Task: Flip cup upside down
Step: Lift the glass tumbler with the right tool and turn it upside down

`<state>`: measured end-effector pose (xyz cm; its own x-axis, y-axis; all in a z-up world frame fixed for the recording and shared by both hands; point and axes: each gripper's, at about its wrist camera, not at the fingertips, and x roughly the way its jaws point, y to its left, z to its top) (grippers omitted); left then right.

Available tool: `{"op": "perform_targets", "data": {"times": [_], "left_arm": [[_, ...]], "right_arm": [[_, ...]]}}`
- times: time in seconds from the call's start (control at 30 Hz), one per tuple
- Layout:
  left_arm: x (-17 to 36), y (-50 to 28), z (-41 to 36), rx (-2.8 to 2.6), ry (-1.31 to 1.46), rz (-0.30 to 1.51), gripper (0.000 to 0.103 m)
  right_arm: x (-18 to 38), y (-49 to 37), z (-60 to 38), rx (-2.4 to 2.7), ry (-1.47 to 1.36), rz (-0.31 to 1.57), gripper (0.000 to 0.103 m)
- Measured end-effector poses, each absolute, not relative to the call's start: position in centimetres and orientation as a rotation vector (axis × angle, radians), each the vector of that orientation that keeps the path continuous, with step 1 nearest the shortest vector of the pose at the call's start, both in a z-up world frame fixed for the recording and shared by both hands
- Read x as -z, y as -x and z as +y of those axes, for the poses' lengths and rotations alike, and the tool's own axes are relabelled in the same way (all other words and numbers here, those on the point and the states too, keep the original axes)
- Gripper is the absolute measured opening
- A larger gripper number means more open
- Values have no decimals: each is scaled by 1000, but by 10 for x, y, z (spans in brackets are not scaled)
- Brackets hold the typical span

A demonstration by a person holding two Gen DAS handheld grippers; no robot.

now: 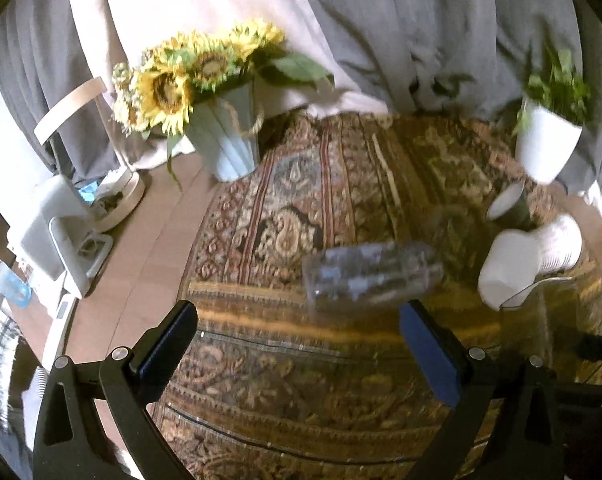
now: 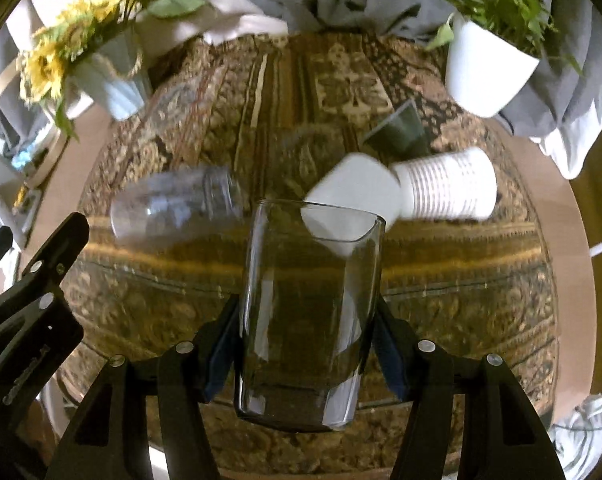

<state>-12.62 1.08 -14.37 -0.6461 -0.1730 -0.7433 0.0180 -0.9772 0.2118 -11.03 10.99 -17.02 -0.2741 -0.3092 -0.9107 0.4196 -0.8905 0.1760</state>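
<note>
Left wrist view. My left gripper (image 1: 297, 344) stands wide apart with nothing between its blue pads (image 1: 169, 344); it hovers above the patterned tablecloth (image 1: 285, 216). Just ahead of it a clear jar (image 1: 371, 276) lies on its side, blurred. To the right lie a white cup (image 1: 509, 268) and a ribbed white paper cup (image 1: 561, 244), both tipped over, with a dark green cup (image 1: 509, 204) behind them. A sunflower vase (image 1: 229, 140) and a white plant pot (image 1: 547, 148) stand at the far edge.

Right wrist view. My right gripper (image 2: 307, 344) is closed on a clear glass cup (image 2: 309, 296), one blue pad on each side wall at about mid-height. The cup is held above the cloth, in front of the camera, its rim (image 2: 321, 212) pointing away and its thick base nearest the lens. Whether it is already partly turned I cannot tell. The jar, the white cups and the green cup lie beyond it; the left gripper shows at the left edge.

Handling, as I judge it. The glass is rigid, smooth and fairly heavy at the base, so it may slip or pivot between flat pads as I rotate the wrist. It is also breakable. A firm mid-wall grip, as now, seems right; I would set the rim down gently on a bare patch of cloth, away from the fallen cups.
</note>
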Motion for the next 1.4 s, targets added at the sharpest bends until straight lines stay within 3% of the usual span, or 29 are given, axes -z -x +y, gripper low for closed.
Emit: {"op": "perform_targets", "data": {"times": [0.33,0.93,1.03,1.4], "left_arm": [[183,109,5,2659,-1389,-319,103],[190,107,4,2634,-1416,-315,103],[185,104,6,2642,-1406,-298,103],[139,76,27,2769,-1278,-214,103]], "right_arm": [[206,96,106,2117,-1612,214,61],[220,97,105,2090,-1631,200,63],[207,95,111,2138,-1584,178,72],[130,73,175,2381,-1293,-31,72]]}}
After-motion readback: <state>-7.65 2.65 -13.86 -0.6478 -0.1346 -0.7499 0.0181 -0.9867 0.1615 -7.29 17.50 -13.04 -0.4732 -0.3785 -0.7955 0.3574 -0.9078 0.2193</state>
